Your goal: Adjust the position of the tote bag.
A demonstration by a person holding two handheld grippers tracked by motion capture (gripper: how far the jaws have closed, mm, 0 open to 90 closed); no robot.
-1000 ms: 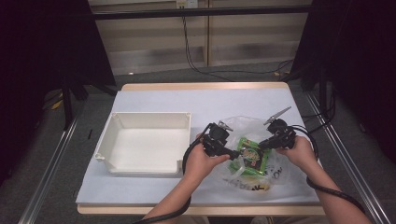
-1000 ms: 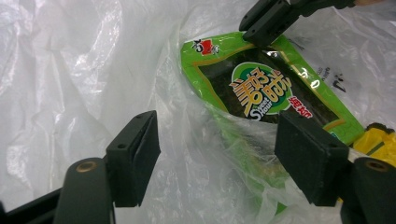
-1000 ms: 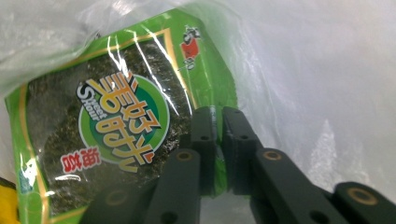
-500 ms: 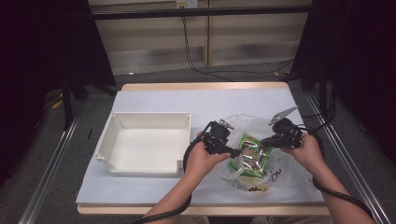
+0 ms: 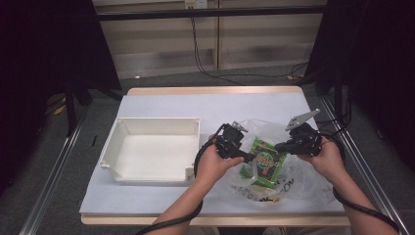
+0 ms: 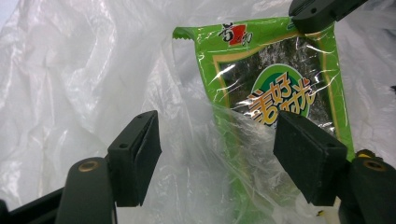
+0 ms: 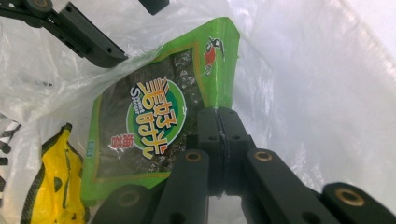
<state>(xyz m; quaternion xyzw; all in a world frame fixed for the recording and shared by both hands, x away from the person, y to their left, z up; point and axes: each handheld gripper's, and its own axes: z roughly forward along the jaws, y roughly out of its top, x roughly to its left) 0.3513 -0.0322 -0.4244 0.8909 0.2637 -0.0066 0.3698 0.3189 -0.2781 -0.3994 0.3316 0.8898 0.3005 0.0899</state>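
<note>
A green seaweed snack packet (image 5: 264, 161) sticks partway out of a crumpled clear plastic bag (image 5: 298, 183) on the table's right side. My right gripper (image 5: 279, 146) is shut on the packet's (image 7: 154, 112) edge, with its jaws (image 7: 219, 116) pressed together over the foil. My left gripper (image 5: 247, 157) sits at the bag's mouth on the packet's other side. Its jaws (image 6: 217, 149) stand wide apart with loose bag film (image 6: 70, 70) and the packet's (image 6: 275, 70) lower part between them, nothing pressed.
A yellow packet (image 7: 51, 186) lies deeper in the bag. An empty white tray (image 5: 156, 120) stands to the left of the hands on the pale table cover (image 5: 195, 103). Cables trail from both grippers toward the table's front edge.
My right hand has risen a little and drifted right with the green packet pinched in it, drawing the packet further out of the bag. The left gripper has stayed in place.
</note>
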